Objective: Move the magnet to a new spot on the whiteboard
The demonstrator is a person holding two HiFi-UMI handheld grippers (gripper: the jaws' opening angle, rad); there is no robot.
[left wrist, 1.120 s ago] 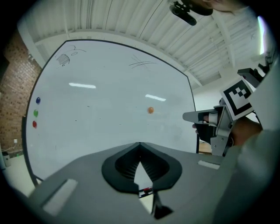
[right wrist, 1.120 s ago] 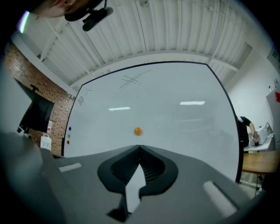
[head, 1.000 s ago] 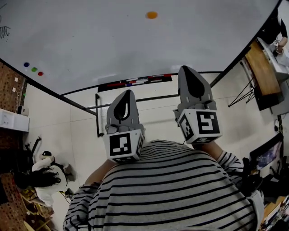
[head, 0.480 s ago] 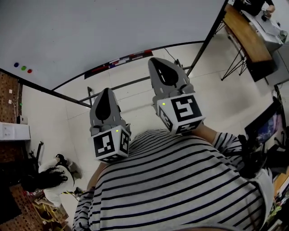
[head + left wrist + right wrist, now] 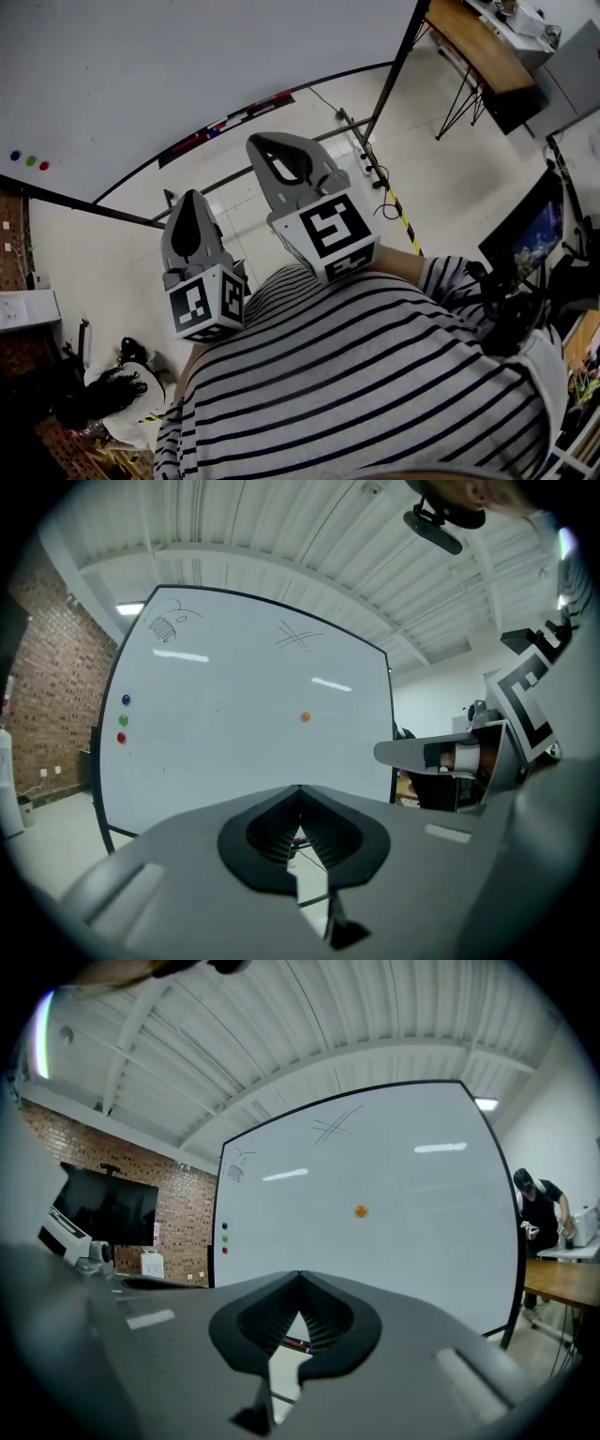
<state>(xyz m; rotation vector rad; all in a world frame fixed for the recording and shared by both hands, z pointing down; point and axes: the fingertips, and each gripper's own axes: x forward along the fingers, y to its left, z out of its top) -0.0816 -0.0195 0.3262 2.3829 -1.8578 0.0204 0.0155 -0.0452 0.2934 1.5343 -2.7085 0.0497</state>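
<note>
Office-like workroom: whiteboard, brick wall, wooden desk, monitor.

Small round orange magnet stuck near centre of upright whiteboard.

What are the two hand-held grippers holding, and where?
Nothing. The left hand-held gripper and the right hand-held gripper are both shut and empty; the orange magnet is on the whiteboard.

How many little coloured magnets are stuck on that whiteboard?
4. The blue magnet, green magnet and red magnet form a column near the whiteboard's left edge; the orange magnet sits alone nearer the middle. None looks hidden.
</note>
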